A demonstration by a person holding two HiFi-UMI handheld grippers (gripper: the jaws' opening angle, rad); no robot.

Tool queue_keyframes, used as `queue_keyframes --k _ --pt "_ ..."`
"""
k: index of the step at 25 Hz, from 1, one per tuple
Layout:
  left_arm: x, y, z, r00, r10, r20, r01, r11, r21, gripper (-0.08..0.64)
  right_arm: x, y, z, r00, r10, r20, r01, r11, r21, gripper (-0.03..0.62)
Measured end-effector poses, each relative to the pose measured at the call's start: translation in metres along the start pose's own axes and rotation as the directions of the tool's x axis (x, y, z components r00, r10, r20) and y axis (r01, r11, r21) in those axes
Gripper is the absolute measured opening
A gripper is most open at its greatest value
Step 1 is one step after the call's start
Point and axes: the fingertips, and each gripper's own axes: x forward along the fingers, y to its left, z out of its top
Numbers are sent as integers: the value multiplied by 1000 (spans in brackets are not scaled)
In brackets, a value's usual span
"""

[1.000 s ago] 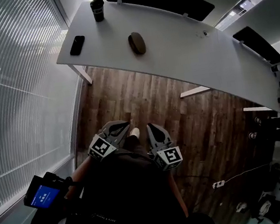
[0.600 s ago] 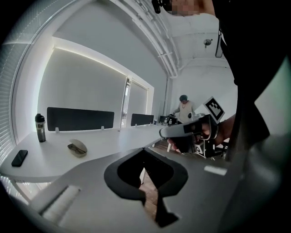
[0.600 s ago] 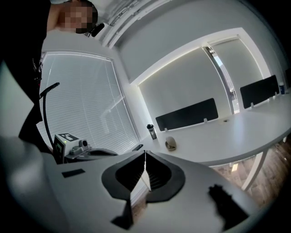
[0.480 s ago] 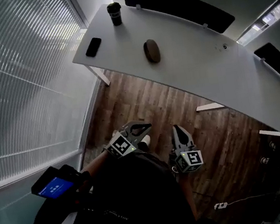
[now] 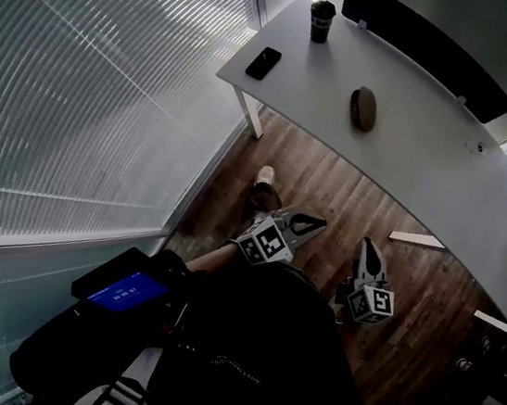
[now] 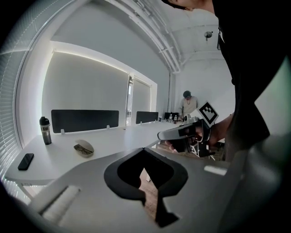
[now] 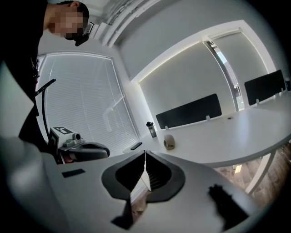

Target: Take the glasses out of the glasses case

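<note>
Both my grippers hang over the wooden floor (image 5: 324,168), well apart from the white table (image 5: 434,153). My left gripper (image 5: 317,222) has its jaws together with nothing between them. My right gripper (image 5: 368,244) is closed and empty as well.

The glasses case (image 5: 363,108) lies on the table at about one o'clock from my left gripper. A phone (image 5: 263,63) sits at ten o'clock from the case, and a dark cup (image 5: 322,21) stands at about eleven. Both are well clear of the case.

In the left gripper view the case looks open. A dark shape inside it I take for the glasses (image 6: 82,148), though it is too small to be sure.

I expect the case to be a light, stiff shell that will skate on the smooth tabletop, so one gripper should pin its lower half at the rim. The glasses will be light, thin and easily bent, with lenses that scratch. I would pinch the bridge, or a temple arm close to its hinge, gently, and lift straight out.
</note>
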Motion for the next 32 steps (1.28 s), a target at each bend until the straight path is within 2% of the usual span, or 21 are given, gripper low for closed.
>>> queue_keyframes --k 3,6,9,13,18,24,29,32 --pt "10 1 4 999 -21 33 21 1000 12 8 6 6 6 999 -21 29 20 1000 21 8" --pt "26 2 6 994 -93 55 91 995 35 8 17 12 4 998 -38 41 37 999 36 8" --pt "37 7 18 989 -140 55 138 990 33 8 21 10 0 998 -58 18 58 998 -5 9" --pt "45 7 24 982 -182 45 180 983 42 8 10 3 5 993 -114 18 113 993 46 9" --pt "50 17 28 980 -192 50 191 981 26 8 8 -10 5 984 -177 -11 177 983 47 8" --pt "60 21 32 981 -172 95 175 984 -29 8 16 8 2 987 -144 -76 139 988 -69 9" --pt "67 19 17 975 -205 85 211 975 -64 8 19 17 -6 983 -134 -126 130 991 -38 8" --pt "70 41 14 973 -216 82 223 971 -88 8 37 11 -9 978 -141 -151 138 990 -33 9"
